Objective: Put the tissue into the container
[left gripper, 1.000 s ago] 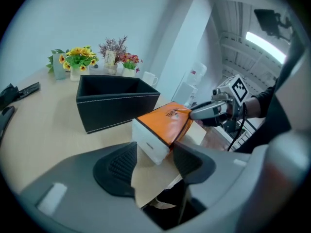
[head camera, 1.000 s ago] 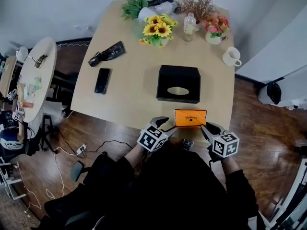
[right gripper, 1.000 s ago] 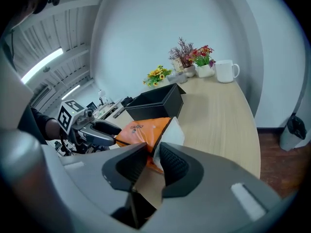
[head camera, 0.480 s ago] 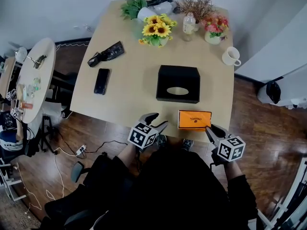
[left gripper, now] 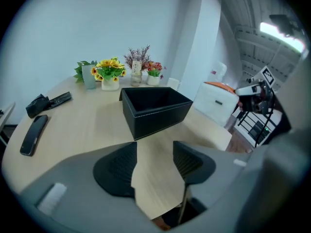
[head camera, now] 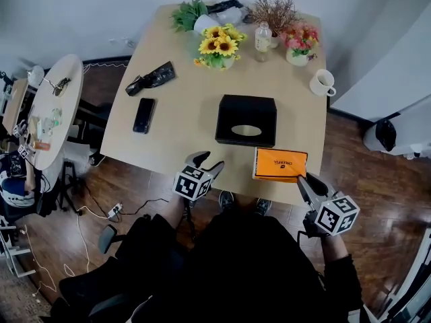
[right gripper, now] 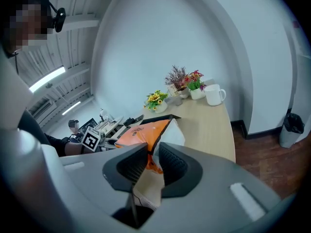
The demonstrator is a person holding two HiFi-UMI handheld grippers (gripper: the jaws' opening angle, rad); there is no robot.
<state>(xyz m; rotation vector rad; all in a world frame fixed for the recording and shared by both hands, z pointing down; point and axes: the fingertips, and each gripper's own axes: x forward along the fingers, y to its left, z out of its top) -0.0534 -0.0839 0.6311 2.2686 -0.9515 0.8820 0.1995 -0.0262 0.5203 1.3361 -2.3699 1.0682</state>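
The tissue is an orange pack (head camera: 280,164) with white sides, hanging just over the table's near right edge. My right gripper (head camera: 302,180) is shut on its near right corner; in the right gripper view the orange pack (right gripper: 145,132) sits pinched between the pads of my right gripper (right gripper: 153,157). The container is a black open box (head camera: 246,120) at mid-table, left of and beyond the pack. My left gripper (head camera: 203,163) is at the near edge, left of the box, open and empty. In the left gripper view the black box (left gripper: 155,108) lies ahead of my left gripper (left gripper: 155,154), with the pack (left gripper: 217,101) to the right.
A black phone (head camera: 143,115) and a dark pouch (head camera: 151,78) lie on the table's left side. Sunflowers (head camera: 219,44), a bottle (head camera: 262,38), pink flowers (head camera: 300,42) and a white mug (head camera: 322,83) stand along the far and right edges. A round side table (head camera: 54,113) is at left.
My right gripper has lifted the orange pack and carried it rightward. My left gripper has drawn away to the left, off the pack's left end.
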